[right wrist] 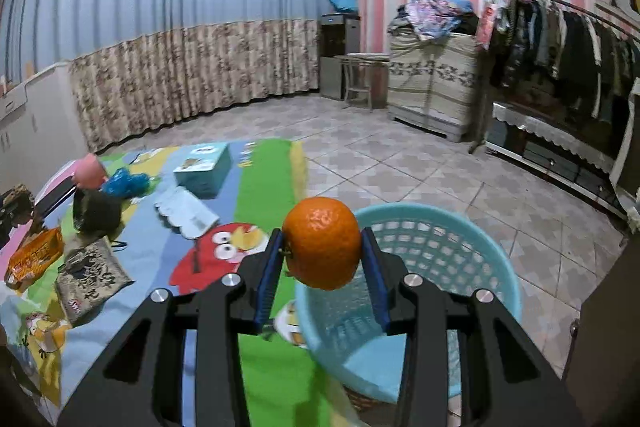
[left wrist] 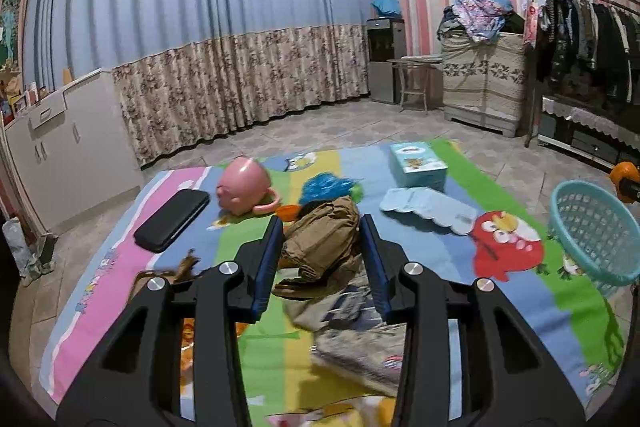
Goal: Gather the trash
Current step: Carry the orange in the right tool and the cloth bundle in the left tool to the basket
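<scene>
My left gripper (left wrist: 322, 227) is shut on a crumpled brown paper bag (left wrist: 324, 239) and holds it above the colourful play mat (left wrist: 516, 307). My right gripper (right wrist: 322, 243) is shut on an orange (right wrist: 322, 243) and holds it over the near rim of the turquoise plastic basket (right wrist: 440, 239). The basket also shows in the left wrist view (left wrist: 596, 227) at the mat's right edge, with the orange (left wrist: 626, 179) above it. Snack wrappers (right wrist: 90, 279) and an orange packet (right wrist: 36, 257) lie on the mat.
On the mat lie a pink piggy bank (left wrist: 244, 187), a black case (left wrist: 172, 221), a blue plastic bag (left wrist: 328, 187), a tissue box (left wrist: 418, 163) and a white scalloped pack (left wrist: 428, 209). A white cabinet (left wrist: 68, 147) stands left; a clothes rack (left wrist: 588, 39) stands right.
</scene>
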A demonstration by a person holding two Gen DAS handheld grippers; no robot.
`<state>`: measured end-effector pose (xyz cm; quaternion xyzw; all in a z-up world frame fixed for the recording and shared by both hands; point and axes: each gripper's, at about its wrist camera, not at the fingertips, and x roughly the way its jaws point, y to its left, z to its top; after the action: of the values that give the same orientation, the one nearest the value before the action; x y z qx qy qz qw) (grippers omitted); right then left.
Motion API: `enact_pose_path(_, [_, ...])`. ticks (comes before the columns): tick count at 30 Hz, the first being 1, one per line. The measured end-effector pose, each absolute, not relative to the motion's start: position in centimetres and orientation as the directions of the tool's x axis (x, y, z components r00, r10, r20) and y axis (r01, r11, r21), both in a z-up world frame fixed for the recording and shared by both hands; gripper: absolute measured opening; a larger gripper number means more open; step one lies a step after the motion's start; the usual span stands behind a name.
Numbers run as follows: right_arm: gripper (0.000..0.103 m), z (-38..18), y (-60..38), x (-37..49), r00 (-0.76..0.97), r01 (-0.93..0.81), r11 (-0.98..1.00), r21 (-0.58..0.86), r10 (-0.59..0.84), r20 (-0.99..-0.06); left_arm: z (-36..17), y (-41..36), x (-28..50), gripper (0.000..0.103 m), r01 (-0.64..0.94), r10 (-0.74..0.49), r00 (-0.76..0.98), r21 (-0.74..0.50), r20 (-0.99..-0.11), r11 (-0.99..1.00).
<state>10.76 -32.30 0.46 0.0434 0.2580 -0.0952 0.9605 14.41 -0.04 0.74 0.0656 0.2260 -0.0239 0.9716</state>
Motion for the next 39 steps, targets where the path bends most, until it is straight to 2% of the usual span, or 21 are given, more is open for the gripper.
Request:
enact_pose_path(25, [0.039,-1.0,-37.7,9.9,0.838,0.273,0.957,0.099,-0.186,-0.512,1.4,-11.8,15.8,0.039,0.267,-0.215,0.874,0.061,-0.435,0.962])
enact_pose_path(33, [0.039,-1.7,-39.5,10.0,0.837,0.295,0.944,0.151,-0.179,-0.517,-0.3,-15.1,16.5,0.039,0.331,-0.285,0.825,0.009,-0.488,0.944])
enact_pose_path(39, [0.039,-2.6,-40.3,10.9,0.819,0.307,0.94,0.146,-0.183,-0.544,-1.3,-18.5,16.7,0.039,0.383,-0.322,0.801,0.018,-0.505,0.924])
